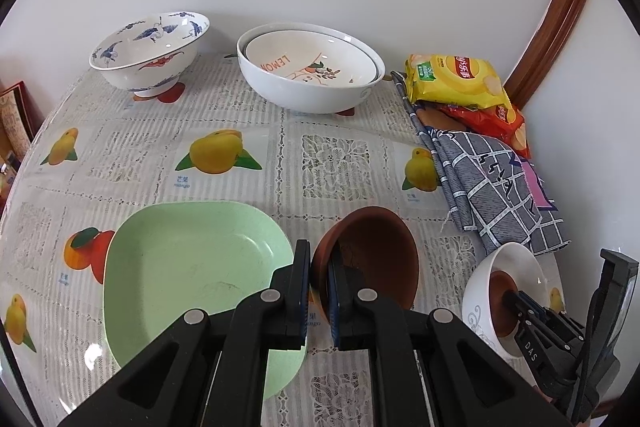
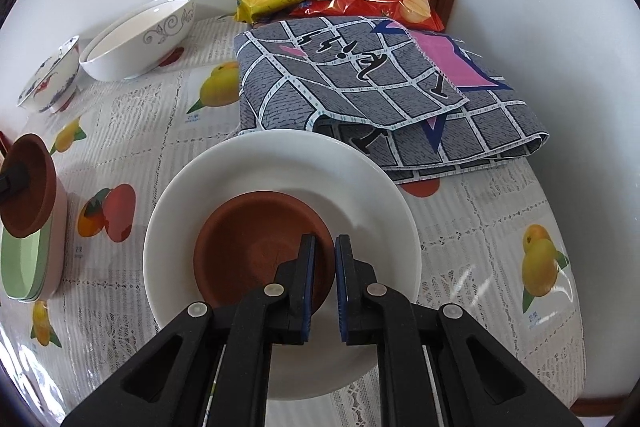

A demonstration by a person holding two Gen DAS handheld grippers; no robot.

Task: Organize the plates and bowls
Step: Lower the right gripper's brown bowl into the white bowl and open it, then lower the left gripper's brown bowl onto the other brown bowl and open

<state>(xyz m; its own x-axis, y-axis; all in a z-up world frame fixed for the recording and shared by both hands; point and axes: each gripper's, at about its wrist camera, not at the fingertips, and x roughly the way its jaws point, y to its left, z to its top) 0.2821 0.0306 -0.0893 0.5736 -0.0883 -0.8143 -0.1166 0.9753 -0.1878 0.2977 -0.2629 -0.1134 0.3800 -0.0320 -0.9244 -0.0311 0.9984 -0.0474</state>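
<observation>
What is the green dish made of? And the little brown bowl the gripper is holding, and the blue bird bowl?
Green dish: probably plastic, with a matte, faintly speckled, scuffed surface. Brown bowl in the left gripper: looks like unglazed clay, dull and reddish, though it could be plastic. Blue bird bowl: likely glazed porcelain, being glossy white with painted cranes.

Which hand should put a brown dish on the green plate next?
Probably the left. The left tool grips the tilted brown dish right beside the green plate. The right tool pinches the second brown dish down in the white bowl, farther from that plate.
</observation>
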